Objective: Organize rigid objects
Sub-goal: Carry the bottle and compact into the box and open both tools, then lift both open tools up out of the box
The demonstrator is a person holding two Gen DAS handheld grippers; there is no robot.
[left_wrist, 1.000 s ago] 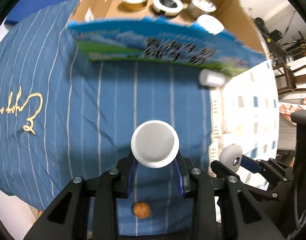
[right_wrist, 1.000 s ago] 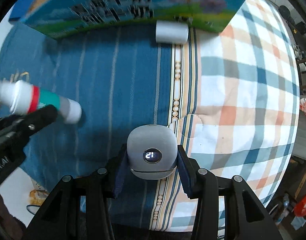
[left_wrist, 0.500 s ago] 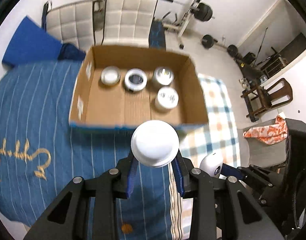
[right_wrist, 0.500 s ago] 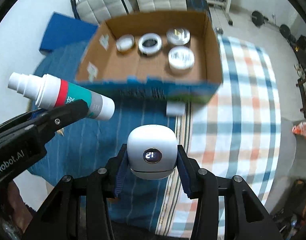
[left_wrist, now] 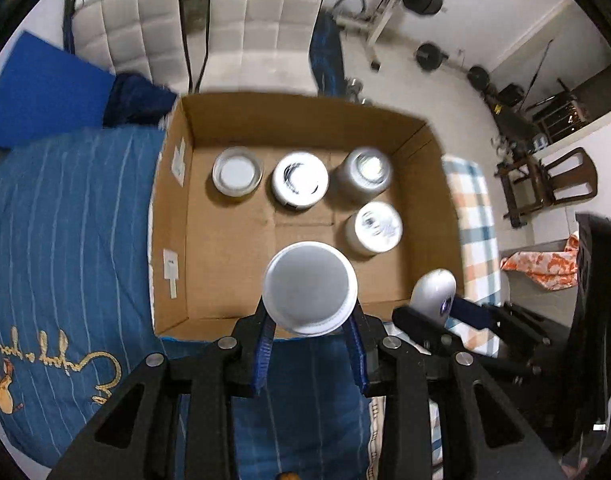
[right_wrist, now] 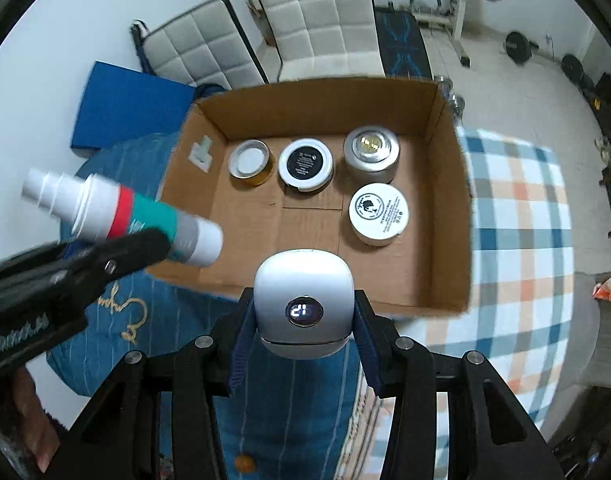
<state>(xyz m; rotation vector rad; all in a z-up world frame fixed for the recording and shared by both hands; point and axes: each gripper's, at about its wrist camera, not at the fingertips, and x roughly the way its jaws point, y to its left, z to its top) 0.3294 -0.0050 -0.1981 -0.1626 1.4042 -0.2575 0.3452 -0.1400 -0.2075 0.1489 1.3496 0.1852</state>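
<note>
Jaws, left: your left gripper [left_wrist: 310, 322] is clamped narrow on a white bottle [right_wrist: 121, 212] with a red and teal band; blue pads [left_wrist: 263, 344] press its sides. Left wrist view shows only its round white end.
Jaws, right: your right gripper [right_wrist: 303, 334] is clamped on a rounded grey device [right_wrist: 303, 304] with a small lit display facing the camera.
Bottle position: held tilted in the air, its base over the near left corner of the cardboard box [right_wrist: 445, 120], touching nothing but the pads.
Device position: in the air at the box's near wall, just right of the bottle.
Box: open top, sits on the bed across a blue striped cover [left_wrist: 65, 220] and a checked sheet [right_wrist: 517, 208].
Count in box: four round containers, all upright.
Back row, three: gold-sided tin [right_wrist: 249, 162] on the left, black-topped jar with white rim [right_wrist: 305, 163] in the middle, silver can [right_wrist: 371, 152] on the right.
Front, one: white-lidded jar [right_wrist: 378, 212], just in front of the silver can.
Box floor: the left half and the near strip are bare cardboard.
Count in hand: two items, one per gripper.
Background: two white padded chairs [right_wrist: 321, 20] behind the box, a blue mat [right_wrist: 125, 104] at its left.
</note>
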